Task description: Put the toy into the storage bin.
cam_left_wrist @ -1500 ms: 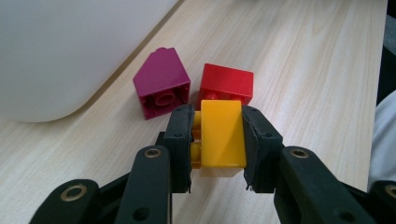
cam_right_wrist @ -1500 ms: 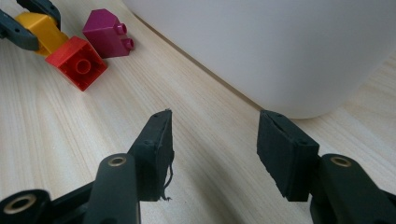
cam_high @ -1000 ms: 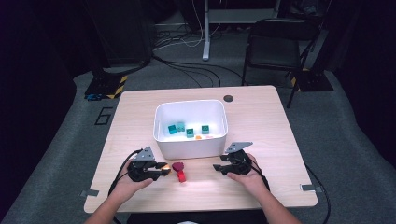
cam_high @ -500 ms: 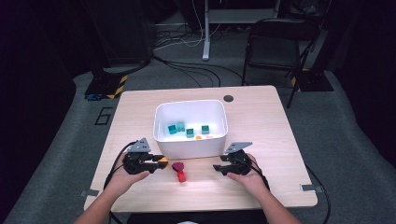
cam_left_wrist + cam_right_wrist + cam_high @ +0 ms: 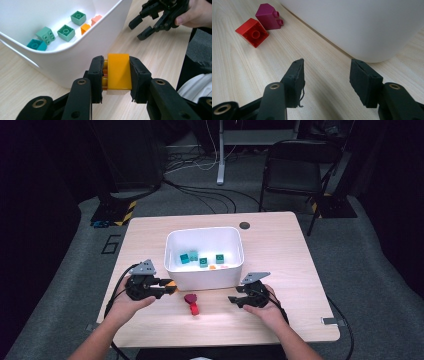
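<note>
My left gripper [image 5: 116,75] is shut on an orange brick [image 5: 119,72], held above the table just left of the white bin's [image 5: 204,277] front wall; in the high view that gripper [image 5: 170,287] shows the orange brick [image 5: 171,284] at its tip. Inside the bin [image 5: 62,60] lie several teal and green bricks [image 5: 66,32], a small orange piece [image 5: 85,27] and a pink one [image 5: 96,19]. A red brick [image 5: 252,32] and a magenta brick [image 5: 269,17] lie on the table in front of the bin. My right gripper [image 5: 325,80] rests open and empty near the bin's right front corner.
The bin stands mid-table on the light wooden tabletop [image 5: 280,250]. A dark round grommet [image 5: 244,225] sits at the table's far edge. A black chair [image 5: 292,167] and cables stand on the floor beyond. In the left gripper view the right gripper [image 5: 147,23] is at upper right.
My left gripper has risen off the table with the orange brick, leaving the red and magenta bricks behind. The right gripper has stayed where it was.
</note>
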